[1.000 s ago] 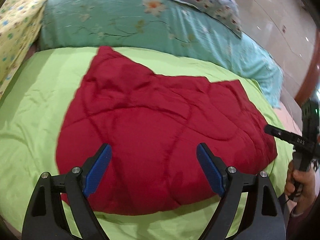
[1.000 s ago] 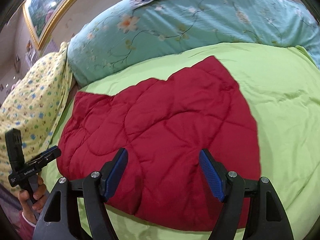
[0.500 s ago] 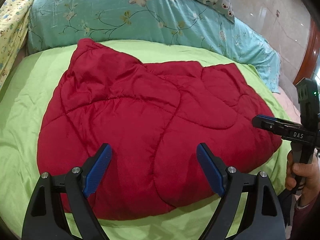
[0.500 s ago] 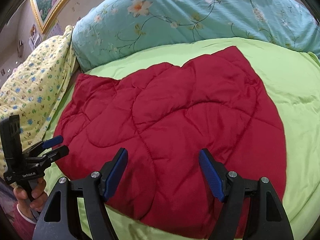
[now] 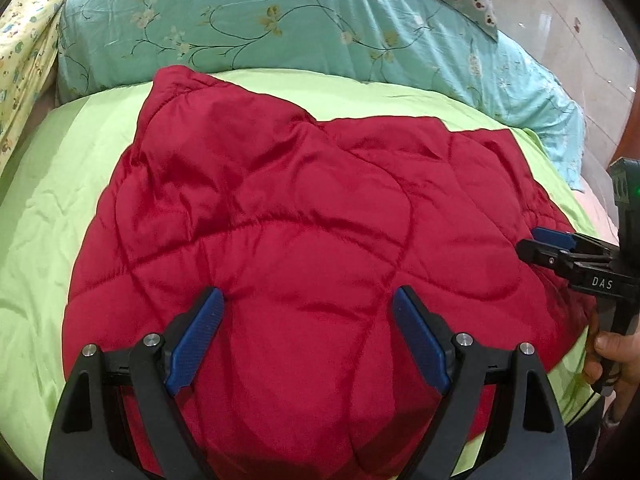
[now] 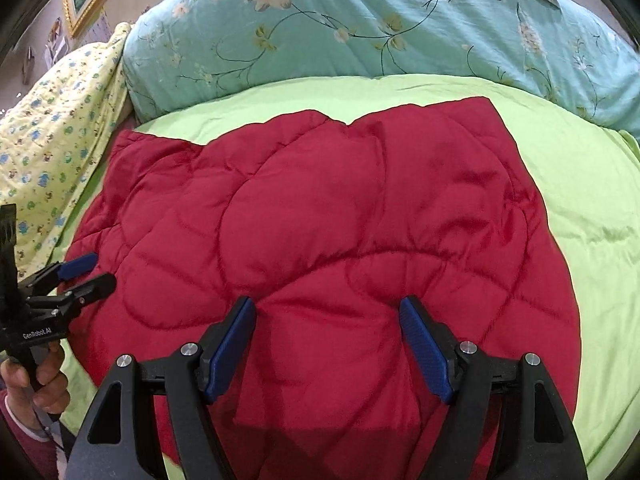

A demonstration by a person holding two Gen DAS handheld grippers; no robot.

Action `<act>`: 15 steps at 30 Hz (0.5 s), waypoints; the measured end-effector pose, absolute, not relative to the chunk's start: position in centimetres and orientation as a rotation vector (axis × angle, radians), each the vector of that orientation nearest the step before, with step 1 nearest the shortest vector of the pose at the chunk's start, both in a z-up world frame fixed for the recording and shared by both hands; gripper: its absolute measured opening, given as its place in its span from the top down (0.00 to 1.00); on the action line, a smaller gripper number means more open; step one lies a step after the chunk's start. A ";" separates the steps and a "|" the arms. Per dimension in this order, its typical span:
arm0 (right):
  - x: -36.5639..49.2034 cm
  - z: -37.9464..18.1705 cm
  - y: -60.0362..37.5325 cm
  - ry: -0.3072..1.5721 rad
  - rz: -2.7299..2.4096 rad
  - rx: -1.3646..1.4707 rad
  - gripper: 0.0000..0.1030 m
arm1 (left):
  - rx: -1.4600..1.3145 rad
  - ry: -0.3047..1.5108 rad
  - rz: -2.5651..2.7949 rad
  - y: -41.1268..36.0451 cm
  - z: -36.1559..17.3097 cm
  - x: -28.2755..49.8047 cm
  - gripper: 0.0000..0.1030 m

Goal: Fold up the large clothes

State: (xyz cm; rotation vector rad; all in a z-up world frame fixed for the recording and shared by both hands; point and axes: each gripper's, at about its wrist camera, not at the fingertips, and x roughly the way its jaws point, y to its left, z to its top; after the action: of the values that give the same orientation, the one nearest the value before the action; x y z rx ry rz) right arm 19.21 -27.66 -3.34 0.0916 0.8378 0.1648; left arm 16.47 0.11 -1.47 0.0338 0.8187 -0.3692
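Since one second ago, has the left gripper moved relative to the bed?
Yes. The left gripper has advanced toward the teal floral pillow: the red quilted garment now fills more of its view, jaws open.

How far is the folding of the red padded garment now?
Early stage. Done: the red padded garment lies spread on the green sheet, with no clear fold visible. In hand: nothing; the left claw and right claw hover open above it. Left: grasping an edge and all the folding.
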 end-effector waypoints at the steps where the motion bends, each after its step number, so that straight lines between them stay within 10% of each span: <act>1: 19.6 -3.3 -27.8 0.839 0.155 0.090 0.26 | 0.036 0.819 -0.363 0.1 -1.5 16.9 0.15; 15: 24.7 -4.8 -31.4 0.854 0.103 0.215 0.26 | -0.077 0.912 -0.281 1.5 -2.5 25.0 0.15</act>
State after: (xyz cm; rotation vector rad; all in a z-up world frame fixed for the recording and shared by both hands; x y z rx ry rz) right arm 24.68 -31.41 -4.75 0.2153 0.8542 0.1030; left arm 25.04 1.45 -2.46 -0.0774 0.9122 -0.2811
